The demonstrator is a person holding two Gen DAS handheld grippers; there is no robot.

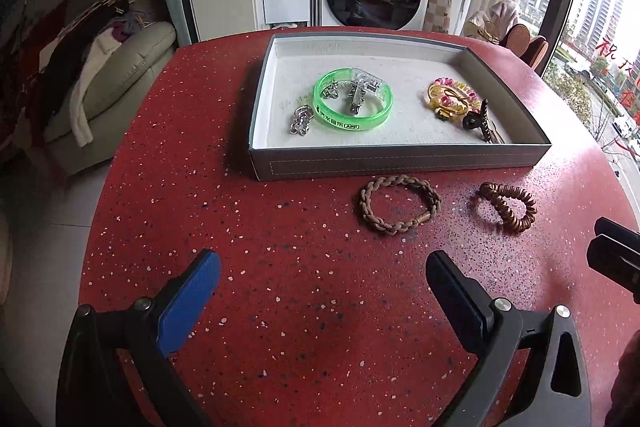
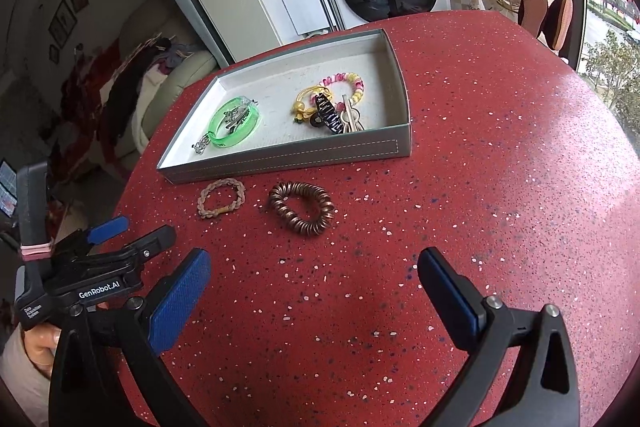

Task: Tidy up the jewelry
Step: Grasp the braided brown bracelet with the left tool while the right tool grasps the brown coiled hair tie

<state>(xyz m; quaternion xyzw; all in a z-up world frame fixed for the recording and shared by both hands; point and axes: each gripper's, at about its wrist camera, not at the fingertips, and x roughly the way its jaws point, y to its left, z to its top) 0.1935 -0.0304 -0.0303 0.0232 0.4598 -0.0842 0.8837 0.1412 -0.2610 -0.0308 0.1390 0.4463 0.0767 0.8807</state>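
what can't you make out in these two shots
- Silver pieces inside the green bangle: clear plastic glare, left wrist view.
- Keys behind the black hair clip: partly covered, right wrist view.
- Right claw in the left wrist view: cut off by the edge.
- Writing on the tray floor: too faint.

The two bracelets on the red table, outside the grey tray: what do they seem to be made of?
Tan braided bracelet: probably woven cord or leather, matte, with plaited strands visible. Coppery-brown coiled bracelet: perhaps metal or glossy plastic discs, since its stacked rings shine.
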